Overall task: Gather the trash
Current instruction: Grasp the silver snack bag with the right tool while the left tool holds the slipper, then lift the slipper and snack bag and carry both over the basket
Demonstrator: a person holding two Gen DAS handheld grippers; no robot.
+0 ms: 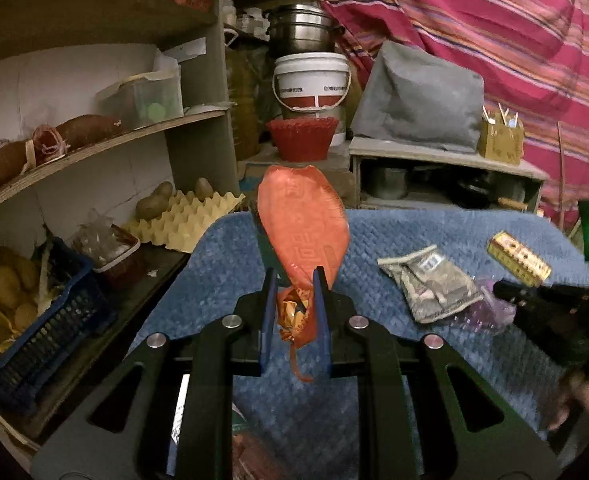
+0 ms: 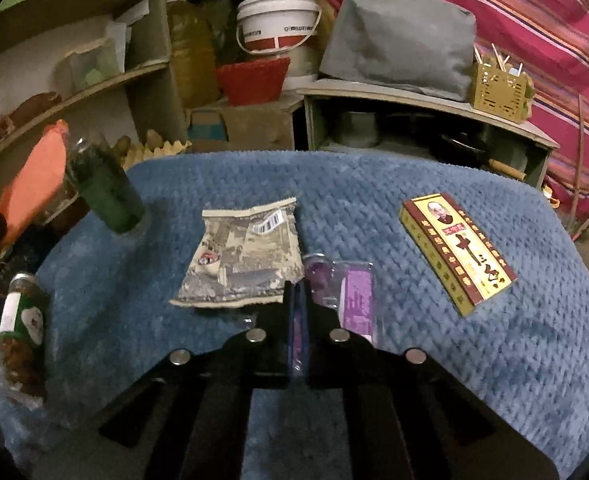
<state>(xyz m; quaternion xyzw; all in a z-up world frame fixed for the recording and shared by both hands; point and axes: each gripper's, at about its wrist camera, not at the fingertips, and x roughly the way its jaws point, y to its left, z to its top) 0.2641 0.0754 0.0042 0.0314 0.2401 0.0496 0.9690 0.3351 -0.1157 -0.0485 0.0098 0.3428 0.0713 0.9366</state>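
Two tools work over a tabletop (image 2: 374, 184) covered in blue knitted cloth. The left tool (image 1: 296, 280) is clamped on the crumpled lower end of an orange wrapper (image 1: 302, 220), which stands up from the fingers, lifted off the cloth. The right tool (image 2: 297, 292) has its fingers pressed together on the near edge of a clear purple packet (image 2: 352, 292) lying flat at the near middle of the tabletop. Just left of the packet, touching it, lies a grey printed pouch (image 2: 242, 260) with a barcode. Well apart to the right lies a yellow and maroon box (image 2: 458, 252). At the left edge stand a dark green jar (image 2: 108, 192), tilted, and nearer, a green-labelled bottle (image 2: 22, 320).
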